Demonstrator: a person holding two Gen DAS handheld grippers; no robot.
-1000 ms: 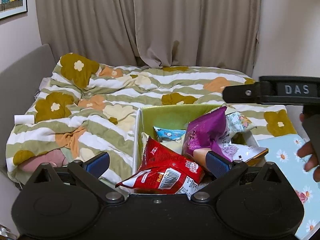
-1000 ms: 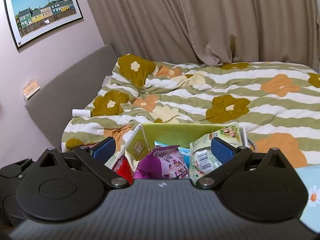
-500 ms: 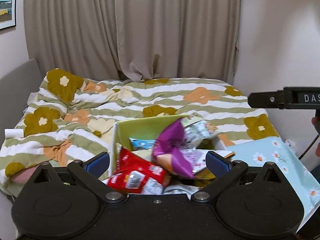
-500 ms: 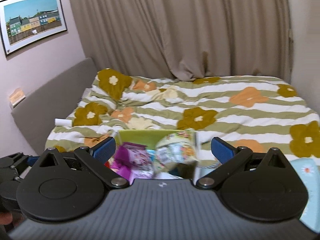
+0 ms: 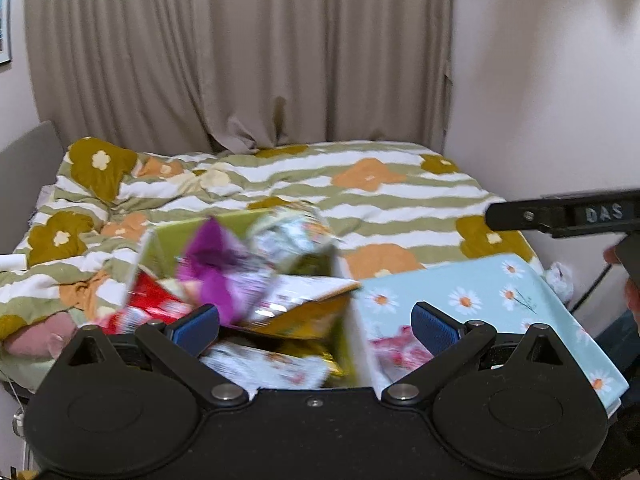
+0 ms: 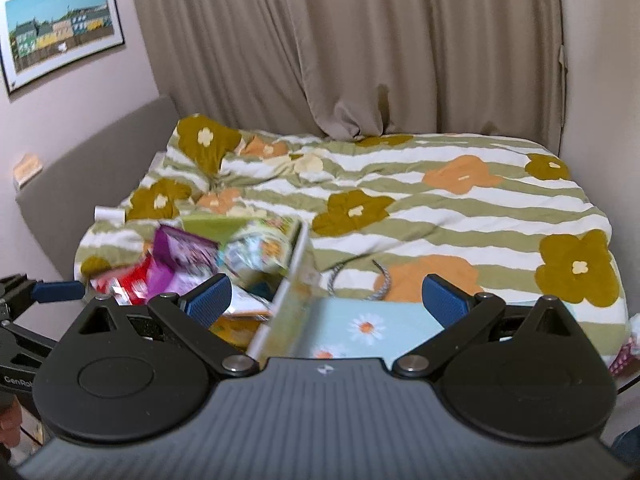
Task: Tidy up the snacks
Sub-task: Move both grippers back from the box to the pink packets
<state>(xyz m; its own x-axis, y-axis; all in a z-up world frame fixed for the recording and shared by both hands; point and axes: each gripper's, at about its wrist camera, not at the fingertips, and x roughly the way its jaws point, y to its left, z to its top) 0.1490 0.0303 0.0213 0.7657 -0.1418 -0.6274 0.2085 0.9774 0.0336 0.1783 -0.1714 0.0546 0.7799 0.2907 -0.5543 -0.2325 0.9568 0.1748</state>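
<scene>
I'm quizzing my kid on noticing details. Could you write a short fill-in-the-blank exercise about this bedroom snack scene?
1. Both the left gripper and the right gripper are ____ and hold nothing.
2. The snack packets sit in a box whose inside wall is ____.
3. The pale blue surface beside the box is printed with ____.
4. The purple packet sits next to a ____ packet.

Missing words: open; green; daisies; red
</scene>
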